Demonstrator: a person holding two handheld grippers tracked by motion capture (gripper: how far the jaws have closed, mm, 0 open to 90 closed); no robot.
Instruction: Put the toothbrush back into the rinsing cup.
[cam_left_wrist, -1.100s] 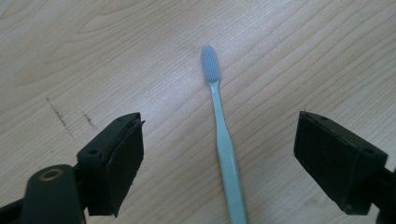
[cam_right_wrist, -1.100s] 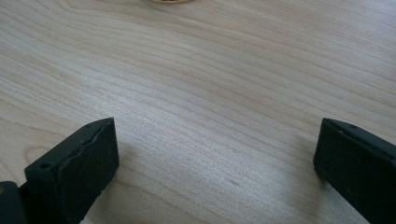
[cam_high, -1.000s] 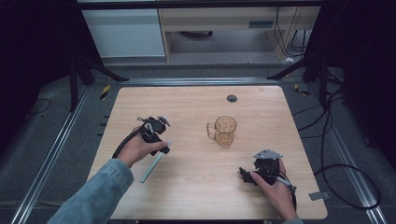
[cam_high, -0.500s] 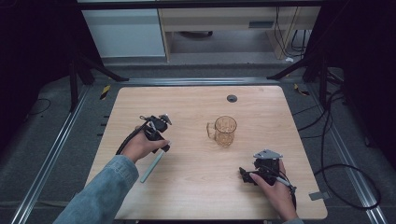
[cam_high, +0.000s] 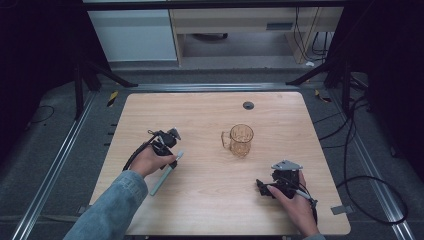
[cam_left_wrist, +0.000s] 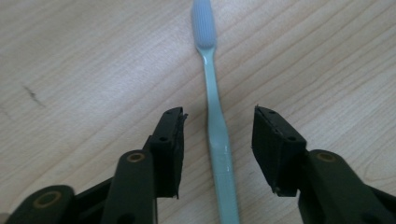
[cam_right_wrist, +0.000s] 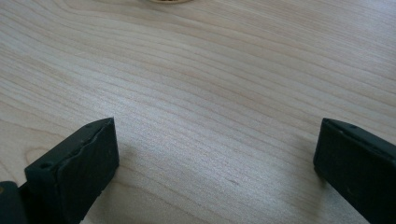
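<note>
Since a second ago the left gripper (cam_left_wrist: 217, 140) has been closing astride the toothbrush (cam_left_wrist: 215, 121) handle, pads not yet touching, while the right gripper (cam_right_wrist: 217, 154) rests wide open.

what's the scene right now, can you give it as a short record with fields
surface: wooden table
work in hand: picking up the toothbrush
toothbrush: pale green, lying flat on the table, bristle end away from the left gripper
left gripper: straddles the handle, jaws have just been closing, a gap shows on each side, pads not yet pressing
right gripper: jaws wide apart, nothing between them, low over bare wood
glass mug: amber, upright, near the table's middle, untouched
</note>
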